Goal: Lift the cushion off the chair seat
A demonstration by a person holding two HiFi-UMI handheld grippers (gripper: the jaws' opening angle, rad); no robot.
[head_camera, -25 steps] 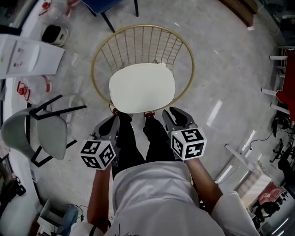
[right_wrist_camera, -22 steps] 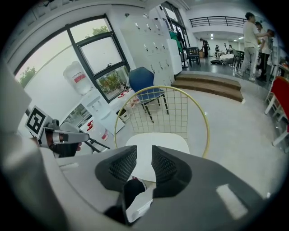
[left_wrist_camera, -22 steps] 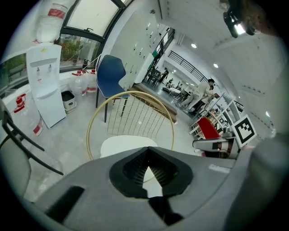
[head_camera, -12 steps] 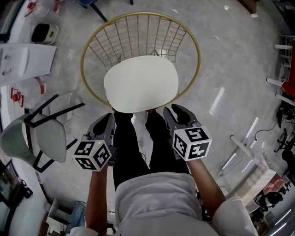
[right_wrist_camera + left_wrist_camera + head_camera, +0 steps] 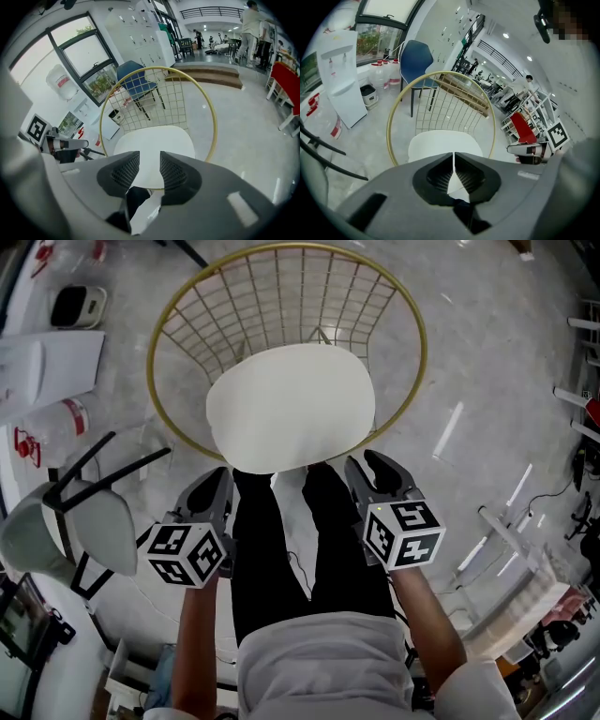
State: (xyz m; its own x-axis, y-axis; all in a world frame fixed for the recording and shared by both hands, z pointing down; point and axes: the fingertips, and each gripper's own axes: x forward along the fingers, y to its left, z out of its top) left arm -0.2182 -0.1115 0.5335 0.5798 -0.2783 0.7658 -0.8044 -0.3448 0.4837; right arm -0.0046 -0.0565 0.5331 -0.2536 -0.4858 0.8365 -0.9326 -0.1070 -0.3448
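Note:
A white oval cushion [image 5: 291, 409] lies on the seat of a round gold wire chair [image 5: 419, 334]. Both grippers hover in front of the chair's near edge, apart from the cushion and above the person's legs. My left gripper [image 5: 222, 476] is at the left with its jaws shut and nothing between them [image 5: 453, 157]. My right gripper [image 5: 377, 465] is at the right, its jaws opening with only air between them [image 5: 150, 161]. The cushion [image 5: 443, 143] [image 5: 154, 145] lies just beyond the tips in both gripper views.
A grey chair [image 5: 94, 521] lies tipped over at the left. A white water dispenser [image 5: 47, 362] and water jugs [image 5: 56, 423] stand beyond it. A blue chair [image 5: 415, 61] is behind the wire chair. White frames [image 5: 511, 531] lie on the floor at the right.
Both grippers have sunk towards the chair, which now looks larger and nearer. The right gripper's jaws stand wider apart than before.

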